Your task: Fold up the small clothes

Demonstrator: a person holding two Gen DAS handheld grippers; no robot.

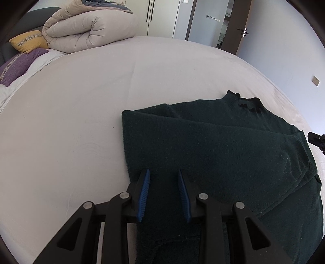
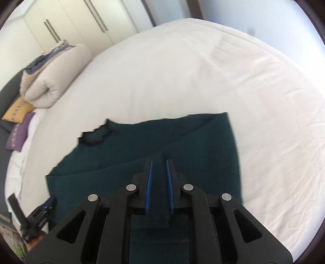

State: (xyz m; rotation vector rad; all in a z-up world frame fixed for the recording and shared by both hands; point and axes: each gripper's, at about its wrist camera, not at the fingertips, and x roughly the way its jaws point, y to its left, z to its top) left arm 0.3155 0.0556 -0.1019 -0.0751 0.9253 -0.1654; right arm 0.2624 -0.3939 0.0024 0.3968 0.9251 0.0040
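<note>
A dark green knit sweater (image 1: 223, 146) lies on the white bed sheet (image 1: 81, 101), its sleeves folded in over the body and its black-trimmed collar (image 1: 243, 100) at the far side. My left gripper (image 1: 163, 172) is open just above the sweater's near left part, holding nothing. In the right wrist view the sweater (image 2: 182, 142) lies below my right gripper (image 2: 158, 162), which is open with a narrow gap over the cloth's near part. The collar (image 2: 95, 136) is to the left there.
A rolled beige duvet (image 1: 89, 28) lies at the head of the bed, with a yellow cushion (image 1: 28, 41) and a purple cushion (image 1: 18, 65) beside it. Wardrobe doors (image 1: 160, 16) and a room door (image 1: 239, 26) stand beyond. The other gripper (image 2: 36, 219) shows at the lower left.
</note>
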